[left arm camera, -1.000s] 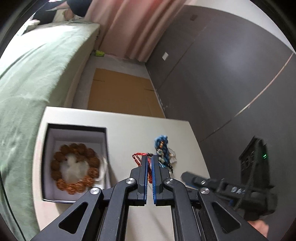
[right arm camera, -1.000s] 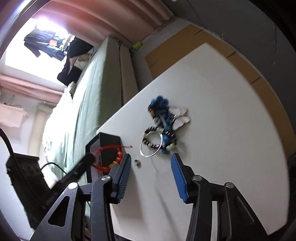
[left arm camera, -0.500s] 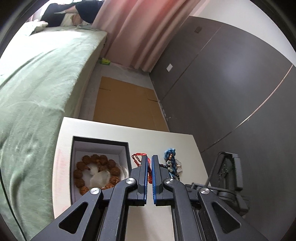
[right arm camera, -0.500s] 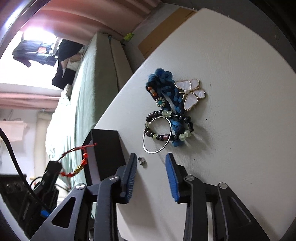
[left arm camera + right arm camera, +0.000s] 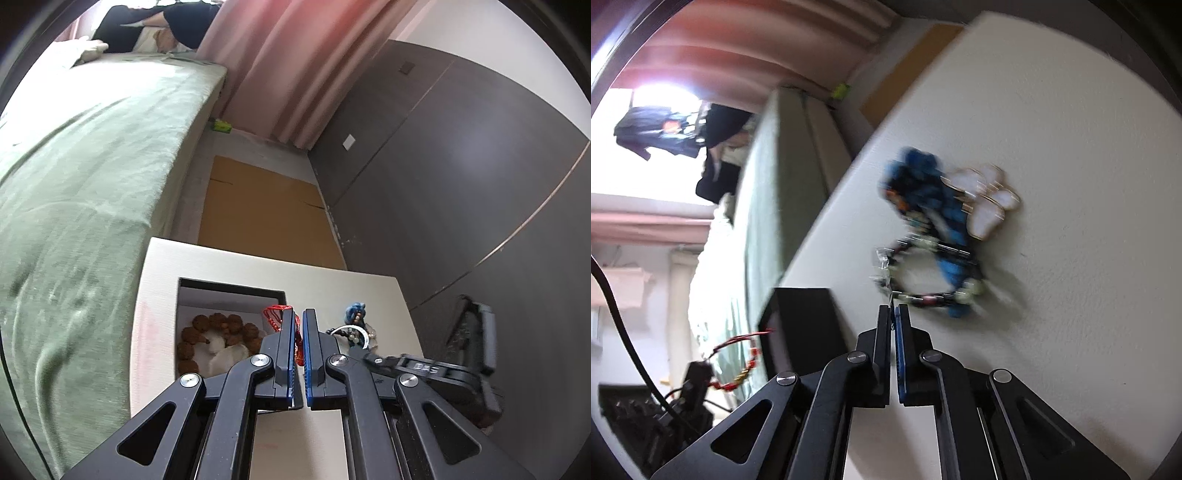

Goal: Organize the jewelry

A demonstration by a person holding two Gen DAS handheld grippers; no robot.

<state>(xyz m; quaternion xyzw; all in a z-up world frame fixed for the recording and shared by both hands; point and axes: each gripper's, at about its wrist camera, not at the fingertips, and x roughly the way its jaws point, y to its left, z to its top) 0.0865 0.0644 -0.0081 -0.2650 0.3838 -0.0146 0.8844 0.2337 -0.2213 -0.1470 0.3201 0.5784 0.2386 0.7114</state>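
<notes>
Left gripper [image 5: 298,317]: clamped on red cord bracelet [image 5: 274,317], held above black box [image 5: 229,286] at 9 o'clock of tips. Inside box: brown bead bracelet [image 5: 218,334]. Right gripper [image 5: 894,314]: pinched on thin silver ring [image 5: 884,273]. At 1 o'clock: blue braided piece [image 5: 934,195], dark bead bracelet [image 5: 931,297], butterfly brooch [image 5: 990,201], all on white table [image 5: 1071,147].

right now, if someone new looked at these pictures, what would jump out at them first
Probably the red bracelet pinched in the left gripper, held by the open box where a brown bead bracelet lies. Next, the blurred jewelry heap on the white table: blue beads beside a white butterfly piece. The right gripper is closed at a thin silver ring there.
</notes>
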